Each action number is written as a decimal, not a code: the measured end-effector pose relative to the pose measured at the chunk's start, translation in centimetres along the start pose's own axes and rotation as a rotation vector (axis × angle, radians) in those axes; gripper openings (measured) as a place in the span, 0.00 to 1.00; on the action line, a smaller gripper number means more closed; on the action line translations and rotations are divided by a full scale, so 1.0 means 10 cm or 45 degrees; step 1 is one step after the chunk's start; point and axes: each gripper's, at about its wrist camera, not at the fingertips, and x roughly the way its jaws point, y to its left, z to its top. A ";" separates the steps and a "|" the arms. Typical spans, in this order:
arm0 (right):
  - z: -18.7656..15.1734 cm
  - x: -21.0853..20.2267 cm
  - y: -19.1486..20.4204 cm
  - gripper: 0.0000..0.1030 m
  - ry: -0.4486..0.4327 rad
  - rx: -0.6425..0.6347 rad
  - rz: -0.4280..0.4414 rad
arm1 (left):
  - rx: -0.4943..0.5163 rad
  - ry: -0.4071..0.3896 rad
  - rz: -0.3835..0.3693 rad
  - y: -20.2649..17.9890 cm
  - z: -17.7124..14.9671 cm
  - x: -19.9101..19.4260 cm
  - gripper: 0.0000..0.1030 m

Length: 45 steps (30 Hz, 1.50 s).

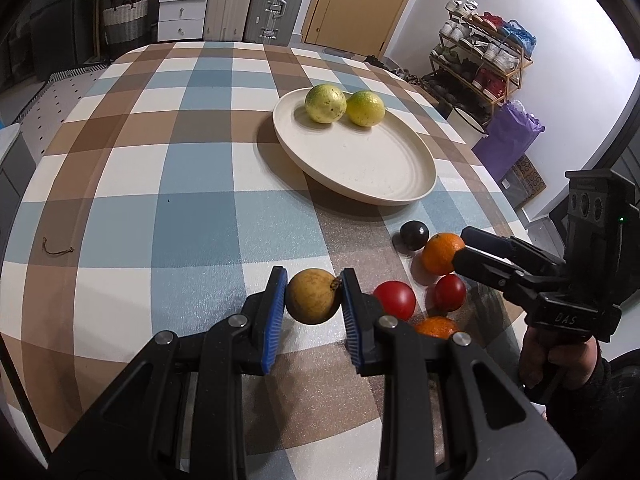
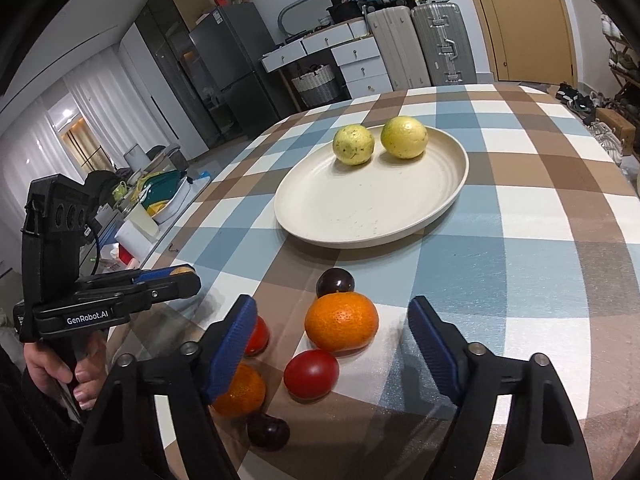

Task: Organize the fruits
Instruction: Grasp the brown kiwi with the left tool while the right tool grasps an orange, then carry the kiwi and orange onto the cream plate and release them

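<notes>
Soft indoor light (edges fisheye-bent, dark)

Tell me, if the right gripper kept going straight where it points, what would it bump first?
Most likely the orange lying between the open right gripper fingers, just ahead on the table; depth is hard to judge.

My left claw has blue pads on black arms, around a tan-yellow fruit. The counter wears blue, brown and white checks. A cream plate carries two yellow-green fruits; nearby sit an orange mandarin, red tomatoes and a dark plum.
</notes>
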 end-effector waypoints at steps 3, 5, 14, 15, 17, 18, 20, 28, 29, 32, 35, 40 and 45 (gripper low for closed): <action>-0.01 0.04 0.01 0.71 0.019 -0.008 -0.003 | -0.010 0.001 -0.005 0.00 0.02 0.02 0.23; -0.01 0.07 0.02 0.66 0.033 -0.014 -0.003 | -0.008 -0.005 -0.006 -0.01 0.03 0.01 0.23; -0.02 0.11 -0.05 0.40 0.048 -0.003 -0.027 | 0.006 -0.024 -0.009 -0.05 0.12 -0.02 0.23; -0.02 0.10 -0.06 0.39 0.037 0.002 -0.031 | 0.006 -0.026 -0.010 -0.05 0.13 -0.02 0.23; -0.02 0.06 -0.10 0.39 0.018 0.023 -0.009 | 0.006 -0.027 -0.011 -0.06 0.16 -0.02 0.23; -0.01 0.04 -0.11 0.39 0.009 0.030 -0.003 | 0.005 -0.028 -0.010 -0.06 0.17 -0.01 0.23; 0.01 -0.01 -0.14 0.39 -0.015 0.043 0.010 | 0.006 -0.031 -0.011 -0.07 0.21 -0.01 0.23; 0.18 -0.16 -0.19 0.39 -0.104 0.083 0.093 | 0.034 -0.048 -0.026 -0.18 0.49 0.09 0.23; 0.21 -0.16 -0.18 0.39 -0.109 0.080 0.095 | 0.039 -0.051 -0.031 -0.19 0.53 0.10 0.23; 0.31 -0.16 -0.18 0.39 -0.124 0.067 0.113 | 0.044 -0.057 -0.044 -0.24 0.67 0.15 0.23; 0.41 -0.15 -0.19 0.39 -0.133 0.065 0.122 | 0.037 -0.062 -0.061 -0.27 0.82 0.21 0.23; 0.61 -0.08 -0.27 0.39 -0.143 0.078 0.144 | 0.035 -0.056 -0.085 -0.34 1.07 0.39 0.23; 0.78 0.01 -0.36 0.39 -0.146 0.082 0.136 | 0.057 -0.040 -0.107 -0.48 1.30 0.62 0.23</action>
